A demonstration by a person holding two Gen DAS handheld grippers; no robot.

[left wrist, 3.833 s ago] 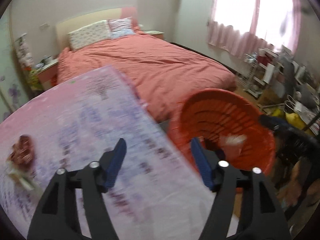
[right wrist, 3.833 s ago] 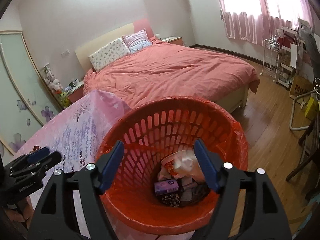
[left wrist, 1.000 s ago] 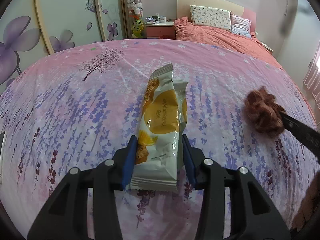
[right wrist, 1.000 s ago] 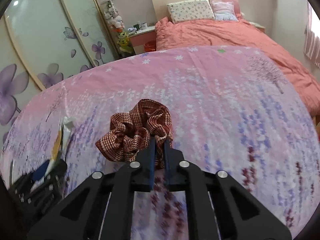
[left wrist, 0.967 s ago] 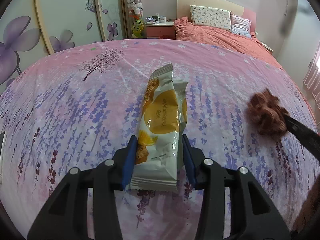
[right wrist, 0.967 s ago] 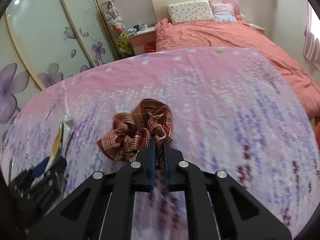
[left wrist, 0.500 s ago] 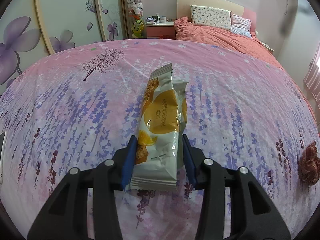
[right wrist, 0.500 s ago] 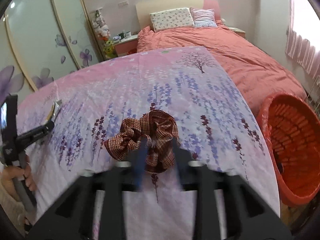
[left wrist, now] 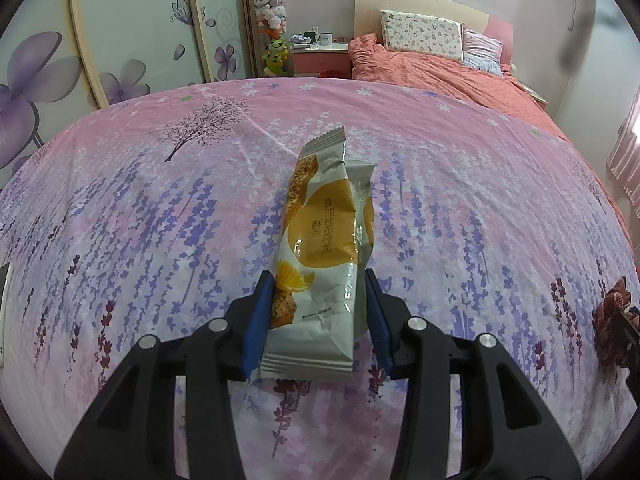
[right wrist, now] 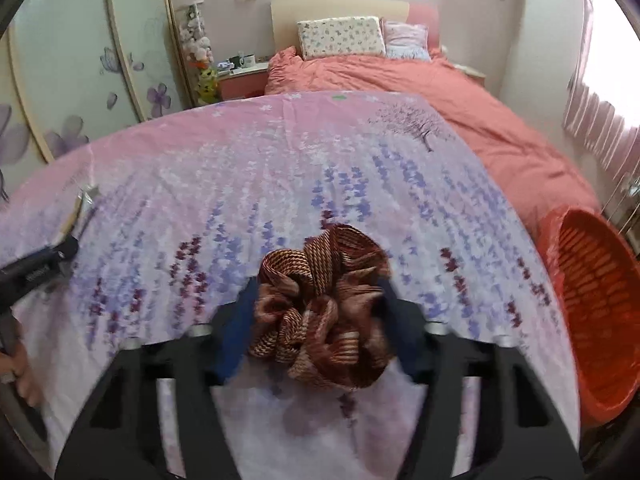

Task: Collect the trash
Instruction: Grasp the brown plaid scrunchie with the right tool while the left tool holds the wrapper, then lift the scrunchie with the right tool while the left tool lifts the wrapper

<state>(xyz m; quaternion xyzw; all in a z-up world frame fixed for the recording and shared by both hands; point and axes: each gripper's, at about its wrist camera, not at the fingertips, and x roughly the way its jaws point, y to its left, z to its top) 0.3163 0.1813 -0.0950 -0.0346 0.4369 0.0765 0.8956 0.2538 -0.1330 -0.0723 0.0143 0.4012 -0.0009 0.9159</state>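
My left gripper (left wrist: 318,308) is shut on a white and yellow snack wrapper (left wrist: 324,252), which sticks out forward over the pink flowered tablecloth (left wrist: 120,220). My right gripper (right wrist: 318,316) has its jaws spread, and a brown-red checked scrunchie (right wrist: 324,312) lies between them on the cloth. The scrunchie also shows at the right edge of the left wrist view (left wrist: 612,320). A red trash basket (right wrist: 600,312) stands off the table's right edge. The left gripper and wrapper show at the left of the right wrist view (right wrist: 76,216).
A bed with a salmon cover (right wrist: 440,96) lies beyond the table. A nightstand with cups (left wrist: 316,48) and wardrobe doors with purple flowers (left wrist: 60,60) are at the back left. Pink curtains (right wrist: 596,124) hang at the right.
My right gripper has carried the scrunchie toward the table's right side near the basket, and its jaws have opened from a tight pinch. My left gripper has stayed still with the wrapper.
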